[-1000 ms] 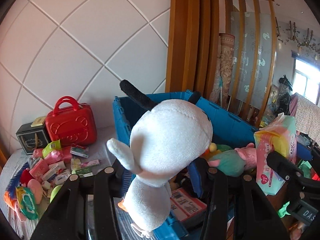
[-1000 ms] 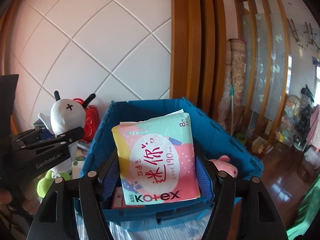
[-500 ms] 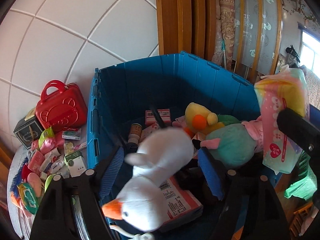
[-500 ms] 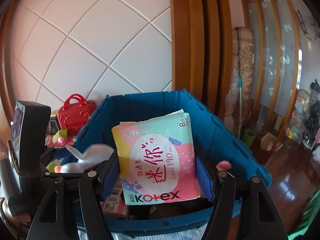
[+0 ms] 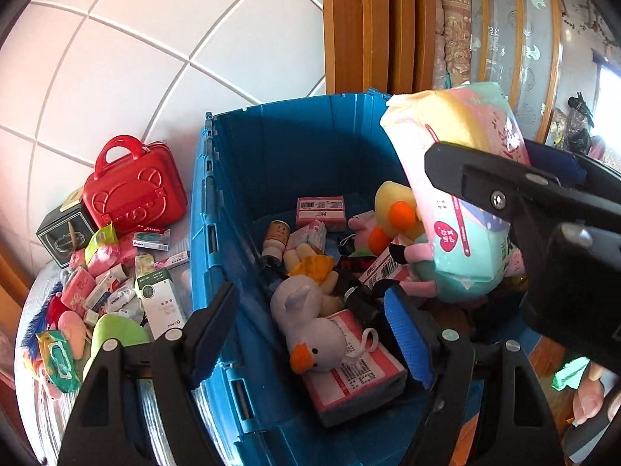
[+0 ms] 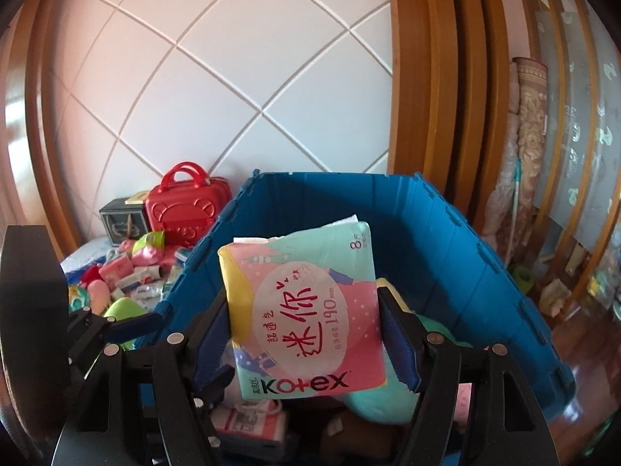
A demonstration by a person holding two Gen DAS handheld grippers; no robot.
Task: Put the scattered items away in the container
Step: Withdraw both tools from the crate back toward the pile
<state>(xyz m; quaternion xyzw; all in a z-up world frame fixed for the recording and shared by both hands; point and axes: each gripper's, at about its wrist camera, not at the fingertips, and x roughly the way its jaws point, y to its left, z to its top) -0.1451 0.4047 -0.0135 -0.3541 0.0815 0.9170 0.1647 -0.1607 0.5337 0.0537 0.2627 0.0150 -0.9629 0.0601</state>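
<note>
As the right claw (image 6: 304,343), jaws just opening, barely pinches the pad packet (image 6: 304,306) over the blue crate (image 6: 458,256), the packet may snag. Left claw (image 5: 310,326): wide open, empty, above the crate's white duck (image 5: 310,326).

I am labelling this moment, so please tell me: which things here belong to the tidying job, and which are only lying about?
Job:
blue crate
Kotex pack between the right gripper pads
white duck toy, in the crate under the open left gripper
small packets beside the crate

Lying about:
rolled rug
wooden door frame
</note>
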